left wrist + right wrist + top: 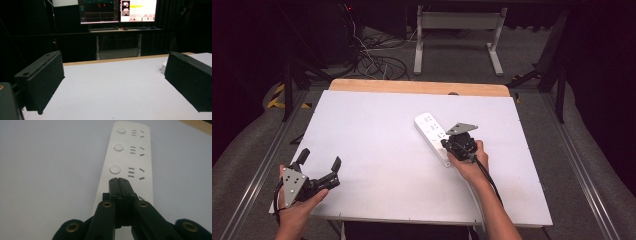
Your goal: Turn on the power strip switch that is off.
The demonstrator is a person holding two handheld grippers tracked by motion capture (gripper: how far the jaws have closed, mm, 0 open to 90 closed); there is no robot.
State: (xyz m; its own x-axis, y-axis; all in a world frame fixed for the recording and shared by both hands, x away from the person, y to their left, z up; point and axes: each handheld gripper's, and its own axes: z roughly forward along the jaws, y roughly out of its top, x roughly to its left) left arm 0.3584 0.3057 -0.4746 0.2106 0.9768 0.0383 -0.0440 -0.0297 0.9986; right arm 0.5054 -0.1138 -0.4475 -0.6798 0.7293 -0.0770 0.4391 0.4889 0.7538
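Item: white power strip (125, 162), flat on the table (377, 150), directly ahead of and beneath the right gripper (121, 185). Long axis runs straight away from the jaws. Right gripper: clenched, empty, tips over a switch row, probably to press a button; none visibly pressed. Left gripper (319, 162): released, idle, well apart.

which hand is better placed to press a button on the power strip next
Right. The right tool, jaws shut, hangs just over the power strip. The left tool is open, far off at the table's near left corner.
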